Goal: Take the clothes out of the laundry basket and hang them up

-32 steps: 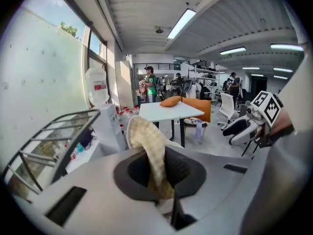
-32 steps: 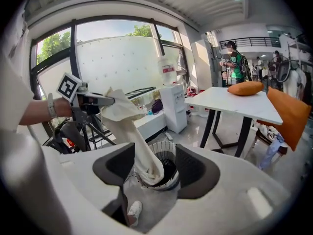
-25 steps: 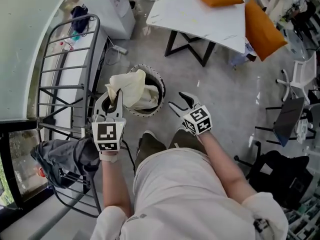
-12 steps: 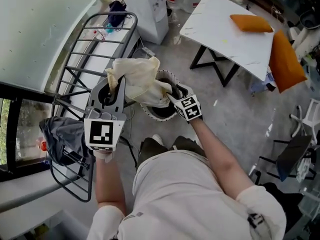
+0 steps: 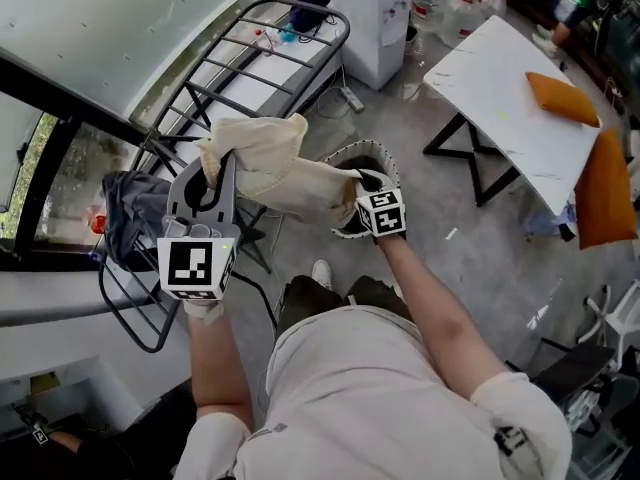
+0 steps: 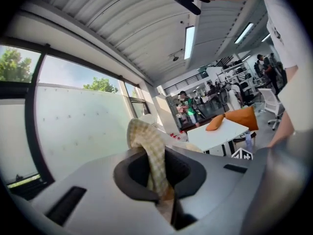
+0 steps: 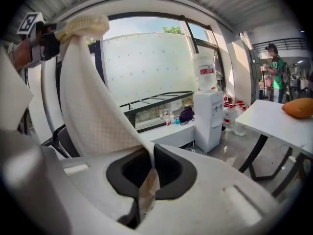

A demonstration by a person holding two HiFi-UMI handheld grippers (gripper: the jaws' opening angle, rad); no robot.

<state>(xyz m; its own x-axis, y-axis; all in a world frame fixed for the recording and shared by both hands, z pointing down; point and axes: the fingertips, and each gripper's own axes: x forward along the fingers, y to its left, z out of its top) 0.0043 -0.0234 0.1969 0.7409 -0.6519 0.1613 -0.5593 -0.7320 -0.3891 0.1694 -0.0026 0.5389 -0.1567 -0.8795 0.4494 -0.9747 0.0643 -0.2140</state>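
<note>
Nearby, drying rack (image 5: 245, 63) beside basket (image 5: 372, 149).

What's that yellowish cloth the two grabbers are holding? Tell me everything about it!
The cream cloth looks soft, with a tiny checked, waffle-like weave. It is crumpled, not spread flat. The left gripper pinches one bunched end up high, and the right gripper is shut on another part lower down, so the cloth stretches between them in the air, over the near edge of the laundry basket.

Bright daylight is pouring in through the window (image 7: 146, 62). Both gripper views are curving and going black at the corners.
</note>
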